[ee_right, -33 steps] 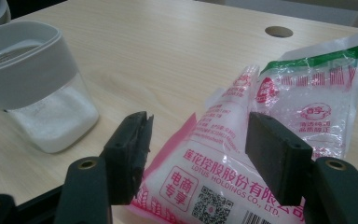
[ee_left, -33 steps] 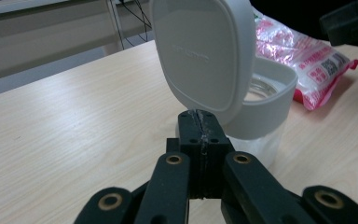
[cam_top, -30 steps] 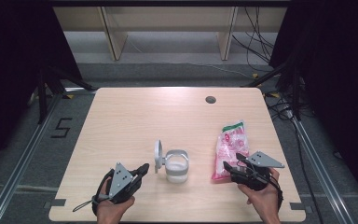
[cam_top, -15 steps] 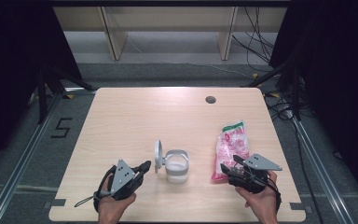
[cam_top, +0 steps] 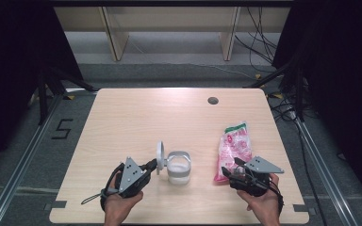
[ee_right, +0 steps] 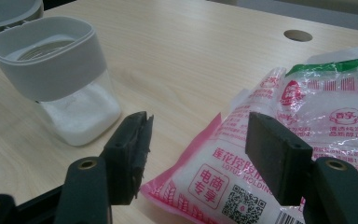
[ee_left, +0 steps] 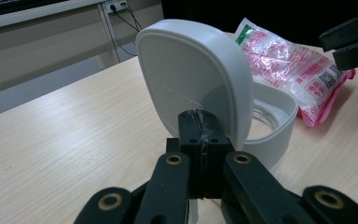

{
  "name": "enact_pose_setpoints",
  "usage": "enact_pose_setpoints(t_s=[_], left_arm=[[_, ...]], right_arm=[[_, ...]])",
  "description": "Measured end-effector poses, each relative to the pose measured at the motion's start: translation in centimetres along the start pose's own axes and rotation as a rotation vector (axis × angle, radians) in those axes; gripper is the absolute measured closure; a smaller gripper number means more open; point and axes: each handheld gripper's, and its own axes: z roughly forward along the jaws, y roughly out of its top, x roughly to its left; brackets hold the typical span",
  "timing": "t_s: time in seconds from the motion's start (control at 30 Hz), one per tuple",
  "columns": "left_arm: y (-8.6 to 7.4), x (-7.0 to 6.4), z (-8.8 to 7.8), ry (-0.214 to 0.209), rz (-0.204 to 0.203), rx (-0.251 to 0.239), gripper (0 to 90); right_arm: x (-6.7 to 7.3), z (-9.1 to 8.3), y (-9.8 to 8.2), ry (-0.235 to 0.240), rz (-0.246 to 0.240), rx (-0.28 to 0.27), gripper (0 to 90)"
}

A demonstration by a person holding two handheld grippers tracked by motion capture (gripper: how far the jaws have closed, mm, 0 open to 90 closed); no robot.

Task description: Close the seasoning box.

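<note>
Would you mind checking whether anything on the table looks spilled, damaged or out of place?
Nothing looks spilled or damaged. The container stands upright with white powder inside; its lid is flipped open, and the left gripper is shut at its lower edge. The pink bag lies flat, looking sealed, with the right gripper open at its near end.

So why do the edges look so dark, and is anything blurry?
High view: light falls on the table while the surroundings stay black. Left gripper view: the lid looks sharp, the bag softer. Right gripper view: the near jaws blur slightly; the bag's plastic glints.
</note>
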Motion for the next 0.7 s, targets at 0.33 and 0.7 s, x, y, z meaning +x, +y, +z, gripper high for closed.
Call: enact_pose_setpoints(t_s=[0.33,0.7], left_arm=[[0.3,-0.2,0.3,0.0,0.028,-0.011,88.9],[0.6,-1.0,0.7,-0.005,0.026,-0.005,88.8]], right_arm=[[0.4,0.0,-0.1,0.002,-0.001,-0.003,39.8],[0.5,-0.2,-0.2,-0.002,0.01,0.013,39.8]])
